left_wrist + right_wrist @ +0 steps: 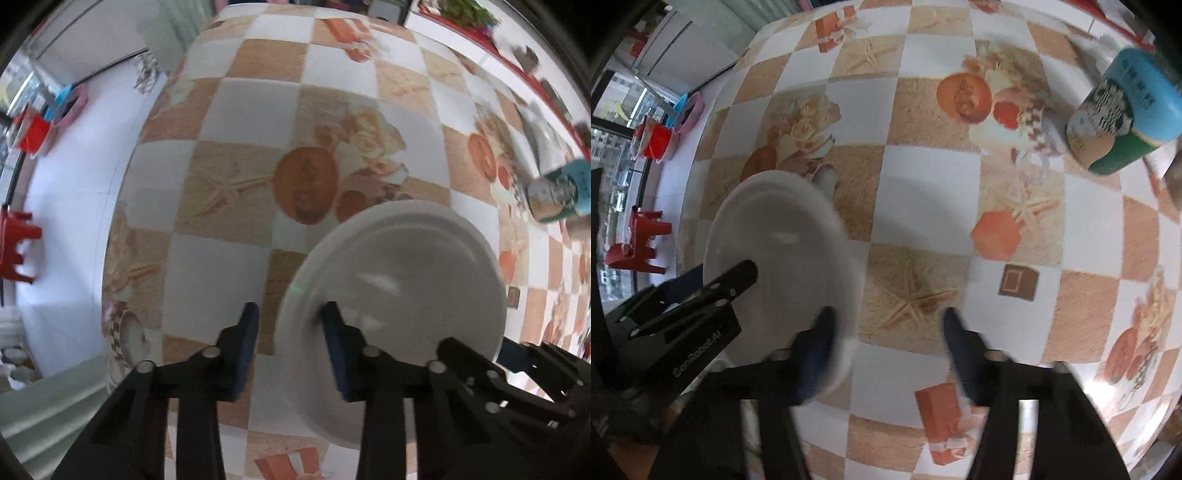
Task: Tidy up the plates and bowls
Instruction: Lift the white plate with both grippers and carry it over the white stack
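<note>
A white plate lies on the checkered tablecloth, at lower right of the left wrist view and at left of centre in the right wrist view. My left gripper is open at the plate's left rim; its right finger lies over the plate's rim and its left finger is outside the rim over the cloth. My right gripper is open at the plate's right rim; its left finger overlaps the plate's edge. Neither gripper holds anything.
A green and blue canister stands on the table at the right, also seen in the left wrist view. The table's left edge drops to a white floor. Red stools and coloured tubs stand on the floor.
</note>
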{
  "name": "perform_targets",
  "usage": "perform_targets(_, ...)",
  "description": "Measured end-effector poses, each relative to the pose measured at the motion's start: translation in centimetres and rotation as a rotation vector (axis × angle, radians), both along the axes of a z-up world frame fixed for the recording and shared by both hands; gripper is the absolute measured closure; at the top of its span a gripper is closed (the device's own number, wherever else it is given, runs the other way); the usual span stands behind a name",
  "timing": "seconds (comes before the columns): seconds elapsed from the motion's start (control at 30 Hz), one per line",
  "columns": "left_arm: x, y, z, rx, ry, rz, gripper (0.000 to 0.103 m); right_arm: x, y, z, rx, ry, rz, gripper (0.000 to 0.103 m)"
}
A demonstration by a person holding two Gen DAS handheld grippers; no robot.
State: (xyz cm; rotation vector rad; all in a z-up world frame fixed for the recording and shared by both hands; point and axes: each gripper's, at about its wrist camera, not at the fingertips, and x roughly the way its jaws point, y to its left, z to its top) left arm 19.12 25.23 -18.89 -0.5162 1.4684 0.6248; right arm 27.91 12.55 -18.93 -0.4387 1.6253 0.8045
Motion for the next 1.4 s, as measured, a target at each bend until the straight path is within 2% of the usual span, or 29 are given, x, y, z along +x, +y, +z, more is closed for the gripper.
perform_targets(0.07,0.4,-0.6,-0.1,-0.009,0.003,-0.023,0.075,-0.2,0.0,-0.3,0.012,0.029,-0.004,0.067)
perform_targets(0.1,0.4,-0.9,0.0,-0.012,0.001,-0.027,0.075,-0.3,0.0,-0.2,0.016,0.031,0.003,0.072)
perform_targets(0.13,0.4,-1.1,0.1,-0.011,0.002,-0.030,0.075,-0.5,0.1,-0.2,0.026,0.037,0.015,0.083)
perform_targets(0.17,0.3,-1.4,0.1,-0.012,0.002,-0.034,0.075,-0.7,0.1,-0.2,0.030,0.047,0.027,0.086)
perform_targets(0.4,-0.6,-4.2,0.6,-0.018,0.007,-0.069,0.075,-1.6,-1.8,-0.3,0.016,0.095,0.023,0.086)
perform_targets(0.67,-5.3,-10.5,0.3,-0.052,0.039,-0.104,0.075,-3.9,-5.6,-0.4,-0.027,0.121,0.040,0.086)
perform_targets(0.9,-9.7,-16.8,-0.1,-0.076,0.104,-0.134,0.068,-8.7,-10.0,0.0,-0.084,0.122,0.109,0.085)
perform_targets(1.1,-12.5,-21.1,-0.3,-0.106,0.130,-0.158,0.067,-12.6,-14.8,0.2,-0.132,0.143,0.124,0.085)
perform_targets(1.27,-13.2,-21.3,-0.2,-0.124,0.130,-0.141,0.067,-14.3,-17.2,0.2,-0.138,0.154,0.119,0.085)
perform_targets(1.4,-14.1,-21.4,1.4,-0.099,0.101,-0.138,0.067,-14.9,-18.1,1.2,-0.111,0.148,0.106,0.085)
